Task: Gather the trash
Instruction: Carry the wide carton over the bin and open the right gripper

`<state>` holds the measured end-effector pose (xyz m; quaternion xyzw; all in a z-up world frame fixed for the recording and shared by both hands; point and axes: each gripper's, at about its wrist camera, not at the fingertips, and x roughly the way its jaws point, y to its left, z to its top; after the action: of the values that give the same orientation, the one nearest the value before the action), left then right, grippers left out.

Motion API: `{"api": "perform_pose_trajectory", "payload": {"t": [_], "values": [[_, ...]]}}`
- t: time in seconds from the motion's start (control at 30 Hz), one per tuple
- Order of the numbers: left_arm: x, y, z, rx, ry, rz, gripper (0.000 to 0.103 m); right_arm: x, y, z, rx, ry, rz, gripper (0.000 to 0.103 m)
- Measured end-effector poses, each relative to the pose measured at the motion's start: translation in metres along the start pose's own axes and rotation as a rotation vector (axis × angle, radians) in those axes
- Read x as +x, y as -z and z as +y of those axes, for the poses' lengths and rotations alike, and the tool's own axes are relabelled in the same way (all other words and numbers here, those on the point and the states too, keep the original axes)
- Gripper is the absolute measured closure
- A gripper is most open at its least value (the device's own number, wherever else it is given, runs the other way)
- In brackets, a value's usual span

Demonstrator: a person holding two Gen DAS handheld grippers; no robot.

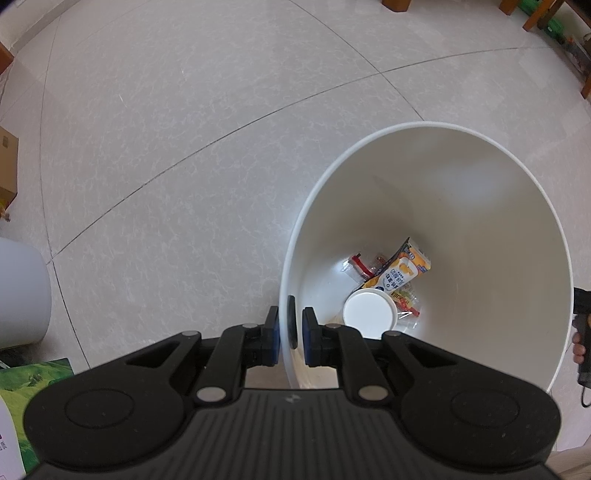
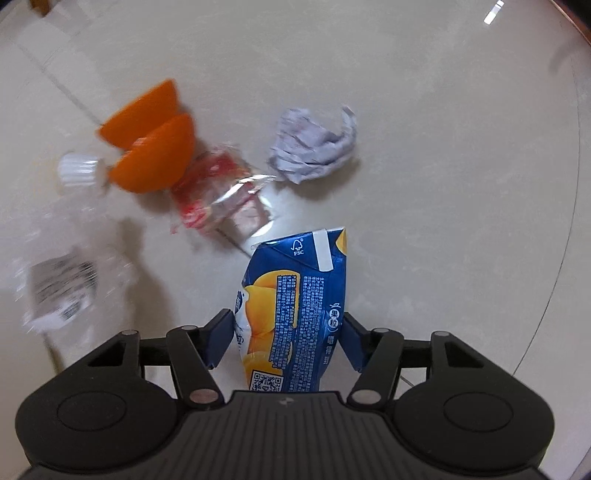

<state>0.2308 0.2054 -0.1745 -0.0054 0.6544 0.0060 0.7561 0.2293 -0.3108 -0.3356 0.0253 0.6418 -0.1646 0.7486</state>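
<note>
My left gripper (image 1: 290, 326) is shut on the near rim of a white trash bin (image 1: 461, 192), one pad outside the wall and one inside. At the bin's bottom lie a white cup (image 1: 369, 314), a yellow snack wrapper (image 1: 402, 269) and a red-and-clear wrapper (image 1: 356, 266). My right gripper (image 2: 288, 338) is shut on a crumpled blue and yellow juice carton (image 2: 295, 306), held above a pale surface. Beyond it lie a crumpled paper ball (image 2: 314, 147), a clear wrapper with red print (image 2: 218, 192), two orange peel halves (image 2: 151, 144) and a clear plastic bottle (image 2: 70, 240) with a white cap.
Pale tiled floor (image 1: 184, 129) surrounds the bin. A cardboard box (image 1: 7, 166) and a white rounded object (image 1: 22, 295) sit at the left, wooden furniture legs (image 1: 535, 14) at the far right. A hand on a black handle (image 1: 581, 332) shows at the right edge.
</note>
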Motion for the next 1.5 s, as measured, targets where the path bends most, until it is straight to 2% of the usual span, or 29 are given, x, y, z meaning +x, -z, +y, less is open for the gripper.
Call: {"api": "perform_pose_trajectory", "payload": {"t": [0.2,0.33,0.63,0.77,0.93,1.07,1.1,1.13,1.2,1.23,1.5], "values": [[0.0,0.0,0.001,-0.005,0.003,0.001,0.093,-0.052,0.002,0.009,-0.062,-0.036,0.008,0.037],[0.0,0.0,-0.001,0.003,-0.006,-0.001,0.093,-0.109,0.003,0.029,-0.16,-0.063,0.002,0.037],[0.002,-0.001,-0.003,0.01,-0.02,-0.002,0.093,-0.254,0.008,0.105,-0.403,-0.234,-0.095,0.037],[0.001,-0.001,-0.003,0.01,-0.021,-0.002,0.093,-0.301,0.02,0.148,-0.524,-0.304,-0.144,0.037],[0.001,-0.001,-0.004,0.013,-0.025,-0.003,0.093,-0.326,0.035,0.196,-0.639,-0.366,-0.162,0.037],[0.001,-0.001,-0.004,0.012,-0.023,-0.001,0.093,-0.331,0.047,0.223,-0.7,-0.376,-0.161,0.036],[0.001,-0.001,-0.003,0.011,-0.021,0.0,0.093,-0.33,0.049,0.229,-0.717,-0.379,-0.162,0.034],[0.001,-0.001,-0.003,0.009,-0.019,0.0,0.093,-0.328,0.054,0.236,-0.733,-0.383,-0.164,0.025],[0.001,-0.001,-0.002,0.01,-0.017,0.0,0.093,-0.333,0.062,0.234,-0.764,-0.394,-0.196,0.011],[0.001,-0.001,-0.002,0.011,-0.018,0.0,0.093,-0.337,0.064,0.234,-0.776,-0.391,-0.221,0.008],[0.001,-0.001,-0.001,0.01,-0.017,-0.001,0.093,-0.341,0.067,0.223,-0.8,-0.331,-0.321,0.005]]}}
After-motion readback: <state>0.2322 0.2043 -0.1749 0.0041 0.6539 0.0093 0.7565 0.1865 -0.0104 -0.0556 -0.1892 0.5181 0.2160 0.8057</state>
